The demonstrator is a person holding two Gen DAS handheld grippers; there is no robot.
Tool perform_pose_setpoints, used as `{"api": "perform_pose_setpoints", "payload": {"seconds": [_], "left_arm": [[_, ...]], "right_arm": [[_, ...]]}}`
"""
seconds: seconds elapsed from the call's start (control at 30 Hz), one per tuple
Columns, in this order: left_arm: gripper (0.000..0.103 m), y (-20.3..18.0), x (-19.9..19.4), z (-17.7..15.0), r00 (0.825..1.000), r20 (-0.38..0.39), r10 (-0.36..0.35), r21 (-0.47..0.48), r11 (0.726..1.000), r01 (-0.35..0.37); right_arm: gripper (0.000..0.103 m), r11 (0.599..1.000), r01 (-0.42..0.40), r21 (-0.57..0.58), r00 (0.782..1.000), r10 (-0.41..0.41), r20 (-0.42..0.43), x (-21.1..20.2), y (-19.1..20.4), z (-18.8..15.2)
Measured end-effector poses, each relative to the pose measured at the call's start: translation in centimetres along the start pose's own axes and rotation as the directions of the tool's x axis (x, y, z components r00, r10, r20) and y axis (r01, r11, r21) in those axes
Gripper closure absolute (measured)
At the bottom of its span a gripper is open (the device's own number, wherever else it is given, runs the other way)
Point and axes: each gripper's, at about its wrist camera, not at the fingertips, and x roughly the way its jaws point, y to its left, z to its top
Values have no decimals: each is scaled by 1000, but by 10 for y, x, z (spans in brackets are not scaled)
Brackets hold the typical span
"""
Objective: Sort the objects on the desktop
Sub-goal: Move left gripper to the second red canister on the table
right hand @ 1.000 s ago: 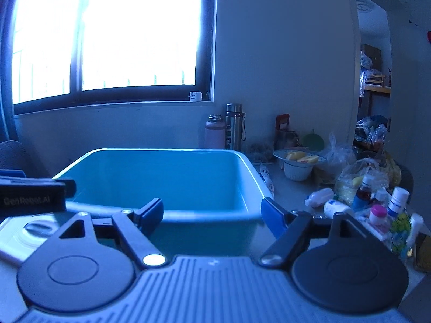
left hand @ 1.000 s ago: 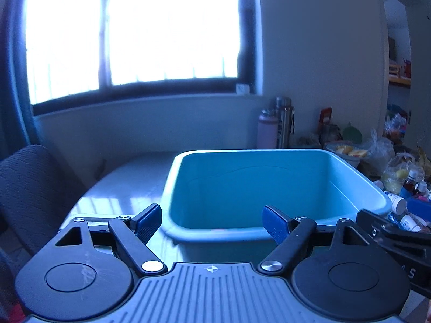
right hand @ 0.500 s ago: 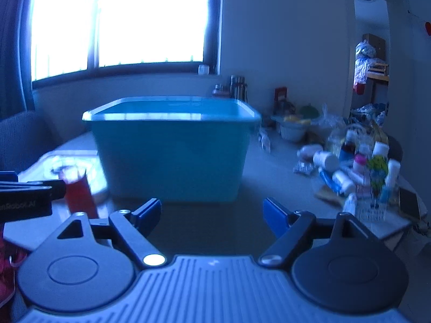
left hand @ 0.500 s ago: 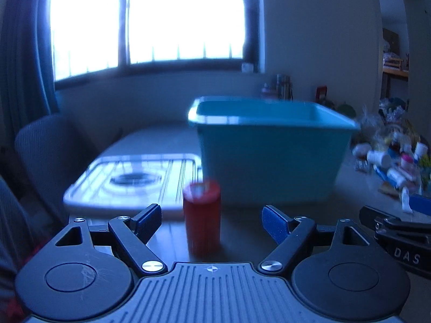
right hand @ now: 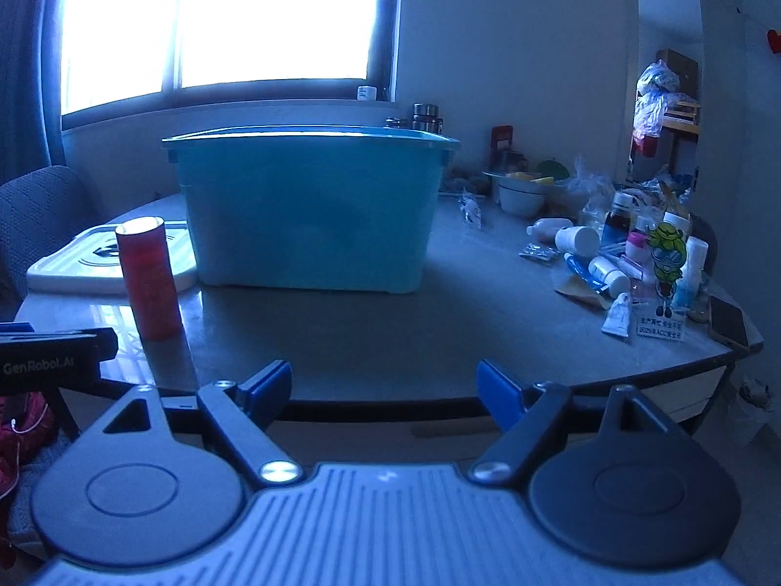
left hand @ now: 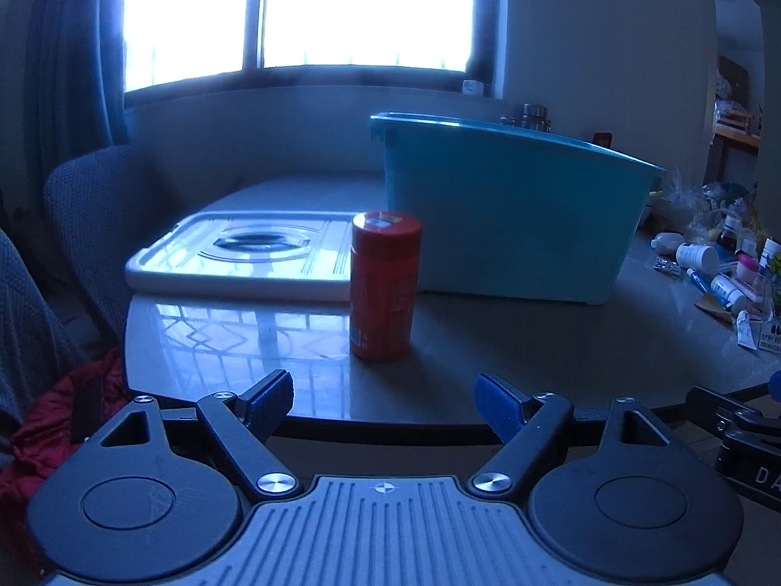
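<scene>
Risk first: we judge the large teal plastic bin (right hand: 312, 215), tall-walled, could be clipped by anything carried over its rim. The white flat plastic lid (left hand: 244, 256) lies at its nine o'clock. The upright red cylindrical canister (left hand: 385, 288), tall and narrow, may topple if nudged off-centre. Left gripper (left hand: 385, 403) and right gripper (right hand: 385, 390) both stand spread, holding nothing. We read "GenRobot.AI" and "DA"; canister print is illegible.

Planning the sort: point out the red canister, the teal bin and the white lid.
red canister (left hand: 385, 293), left wrist view, middle of its side
teal bin (right hand: 312, 215), right wrist view, front wall
white lid (left hand: 234, 263), left wrist view, top surface
</scene>
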Motion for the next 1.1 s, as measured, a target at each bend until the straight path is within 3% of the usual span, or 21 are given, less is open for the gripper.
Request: {"api": "perform_pose_setpoints", "payload": {"seconds": [0.6,0.87,1.1], "left_arm": [[19,-6,52,9,1000,-21,3,0,1000,-3],[19,-14,71,17,1000,11,-4,52,999,3],[19,-14,90,21,1000,25,-5,19,1000,4]], "right_arm": [[20,1000,6,-8,1000,-6,7,32,2,1],[20,1000,13,13,1000,-13,5,51,1,0],[19,1000,5,3,1000,-5,4,65,3,5]]}}
